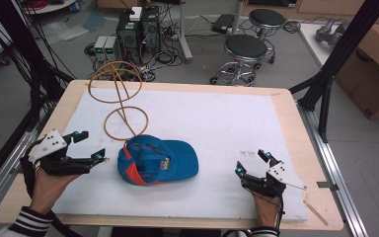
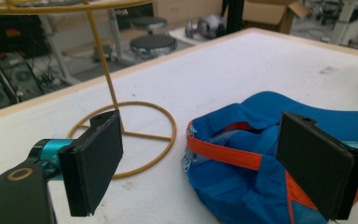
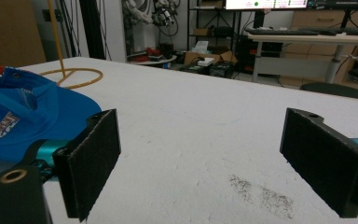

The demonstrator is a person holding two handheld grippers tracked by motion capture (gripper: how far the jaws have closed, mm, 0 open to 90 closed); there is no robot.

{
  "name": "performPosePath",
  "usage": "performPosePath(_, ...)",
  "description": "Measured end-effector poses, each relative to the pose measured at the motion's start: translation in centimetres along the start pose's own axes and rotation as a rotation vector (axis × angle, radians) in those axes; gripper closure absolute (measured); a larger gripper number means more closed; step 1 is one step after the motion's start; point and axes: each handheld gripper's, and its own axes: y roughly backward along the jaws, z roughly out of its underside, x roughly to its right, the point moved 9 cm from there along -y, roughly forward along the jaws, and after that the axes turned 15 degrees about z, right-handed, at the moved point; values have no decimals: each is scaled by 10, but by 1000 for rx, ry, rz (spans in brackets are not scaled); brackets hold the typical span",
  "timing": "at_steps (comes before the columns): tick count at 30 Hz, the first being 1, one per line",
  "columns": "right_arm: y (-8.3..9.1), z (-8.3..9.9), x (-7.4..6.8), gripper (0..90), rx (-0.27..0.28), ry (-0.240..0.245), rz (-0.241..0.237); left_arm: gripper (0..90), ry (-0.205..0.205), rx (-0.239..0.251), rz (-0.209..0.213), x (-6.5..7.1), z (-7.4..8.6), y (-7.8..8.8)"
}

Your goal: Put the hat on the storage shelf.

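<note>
Both grippers (image 1: 90, 146) (image 1: 251, 163) gape wide, empty – blue cap (image 1: 158, 159) between them, underside hidden

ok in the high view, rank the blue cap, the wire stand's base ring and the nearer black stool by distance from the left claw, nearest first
1. Blue cap: just to the right of the open left claw, on the white mat.
2. Wire stand's base ring: on the mat behind the cap, farther up the table.
3. Nearer black stool: on the floor beyond the table's far edge, to the right.

Blue cap (image 1: 160, 160) with orange strap; yellow wire stand (image 1: 121, 98); white table cover (image 1: 217, 123); black tongs pads (image 2: 95, 161)
</note>
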Motion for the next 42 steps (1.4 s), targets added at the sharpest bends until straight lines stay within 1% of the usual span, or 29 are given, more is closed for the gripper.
performPosePath(2,0,0,0,114,-1,-2,-1,155,3,-29,9,1,-4,-4)
performPosePath(4,0,0,0,114,-2,-4,-1,155,21,-62,23,2,-8,-9)
performPosePath(6,0,0,0,114,-5,-7,-1,154,39,-80,38,4,-10,-15)
performPosePath(9,0,0,0,114,-5,-7,-2,154,42,-123,49,6,-12,-24)
performPosePath(11,0,0,0,114,-5,-6,-2,159,56,-162,58,7,-12,-29)
performPosePath(13,0,0,0,114,-5,-6,-3,160,75,-190,61,7,-12,-34)
performPosePath(14,0,0,0,114,-5,-5,-2,160,87,-200,64,7,-12,-36)
performPosePath(15,0,0,0,114,-5,-6,-3,160,108,-209,61,6,-12,-39)
performPosePath(17,0,0,0,114,-5,-8,-4,161,134,-212,69,6,-14,-43)
performPosePath(20,0,0,0,114,-5,-8,-4,161,141,-229,68,5,-14,-48)
performPosePath(21,0,0,0,114,-5,-8,-4,161,143,-233,64,4,-13,-49)
performPosePath(24,0,0,0,114,-5,-10,-5,161,153,-269,56,3,-8,-53)
performPosePath(27,0,0,0,114,-7,-9,-5,162,180,-292,60,3,-5,-57)
performPosePath(29,0,0,0,114,-2,-1,-5,163,202,-307,70,5,-2,-61)
performPosePath(31,0,0,0,114,-2,0,-4,188,223,-321,76,7,1,-64)
performPosePath(33,0,0,-1,114,-6,-5,-5,231,229,-349,64,6,4,-67)
performPosePath(34,0,0,0,114,-4,-1,-4,232,244,-359,59,5,6,-69)
performPosePath(36,0,0,0,114,-4,-2,-5,232,272,-367,65,4,9,-71)
performPosePath(38,0,0,0,114,-3,-3,-5,232,286,-395,66,3,13,-73)
performPosePath(40,0,0,0,114,-4,-4,-5,232,303,-420,55,2,17,-75)
performPosePath(41,0,0,0,114,-3,-2,-4,232,312,-427,53,1,18,-75)
performPosePath(42,0,0,0,114,-3,-2,-4,236,336,-420,50,0,19,-77)
